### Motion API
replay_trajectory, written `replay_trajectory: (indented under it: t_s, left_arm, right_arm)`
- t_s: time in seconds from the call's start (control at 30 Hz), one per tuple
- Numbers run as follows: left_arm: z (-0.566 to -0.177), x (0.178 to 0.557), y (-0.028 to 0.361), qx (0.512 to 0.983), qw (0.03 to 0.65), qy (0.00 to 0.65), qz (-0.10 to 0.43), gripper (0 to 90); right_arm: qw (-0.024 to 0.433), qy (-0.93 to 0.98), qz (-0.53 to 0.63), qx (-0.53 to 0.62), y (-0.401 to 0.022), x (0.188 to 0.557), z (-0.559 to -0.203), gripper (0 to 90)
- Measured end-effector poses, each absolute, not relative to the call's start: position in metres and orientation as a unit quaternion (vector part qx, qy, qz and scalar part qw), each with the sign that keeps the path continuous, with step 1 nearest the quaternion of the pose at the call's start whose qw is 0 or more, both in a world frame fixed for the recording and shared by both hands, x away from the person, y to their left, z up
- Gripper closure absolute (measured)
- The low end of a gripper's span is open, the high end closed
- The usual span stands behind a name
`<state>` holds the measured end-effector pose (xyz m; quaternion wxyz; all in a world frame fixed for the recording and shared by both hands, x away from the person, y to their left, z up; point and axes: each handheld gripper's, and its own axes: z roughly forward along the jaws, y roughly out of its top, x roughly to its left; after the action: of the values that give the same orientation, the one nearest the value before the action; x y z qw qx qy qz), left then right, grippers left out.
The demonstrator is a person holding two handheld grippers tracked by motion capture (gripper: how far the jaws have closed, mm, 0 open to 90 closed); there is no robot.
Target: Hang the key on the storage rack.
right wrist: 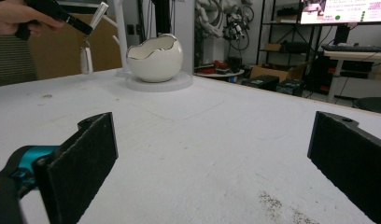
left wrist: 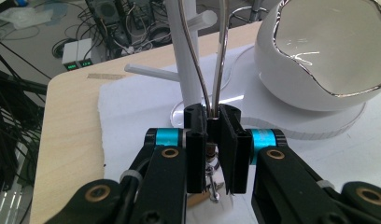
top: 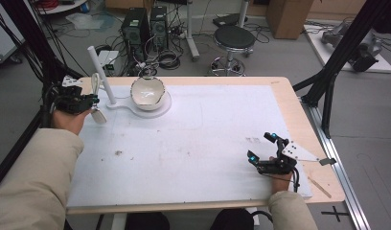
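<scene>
A light wooden table (top: 299, 108) is covered by a white sheet (top: 208, 139). Near the far left corner, a white stand (top: 118, 103) is set, carrying a white bowl (top: 147, 91).

I find no text, label, brand or number that I can read in any of my views. A monitor (right wrist: 343, 10) at the upper right of my right gripper view carries lines of writing and pink and green patches, too small and blurred to make out. On the floor beside the worktop (top: 299, 115), at the lower right of my high view, a black cross mark (top: 338, 212) stands as the one plain sign.
</scene>
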<state>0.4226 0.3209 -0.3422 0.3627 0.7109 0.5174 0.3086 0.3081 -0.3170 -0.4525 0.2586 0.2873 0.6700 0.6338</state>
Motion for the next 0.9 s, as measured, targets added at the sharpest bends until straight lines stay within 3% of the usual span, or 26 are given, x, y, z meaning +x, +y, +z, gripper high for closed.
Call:
replay_trajectory:
  t_s: [0.9]
  left_arm:
    - [-0.37, 0.442, 0.321, 0.721, 0.345, 0.526, 0.293, 81.2]
  right_arm:
    - [0.259, 0.67, 0.634, 0.286, -0.317, 0.309, -0.452, 0.6]
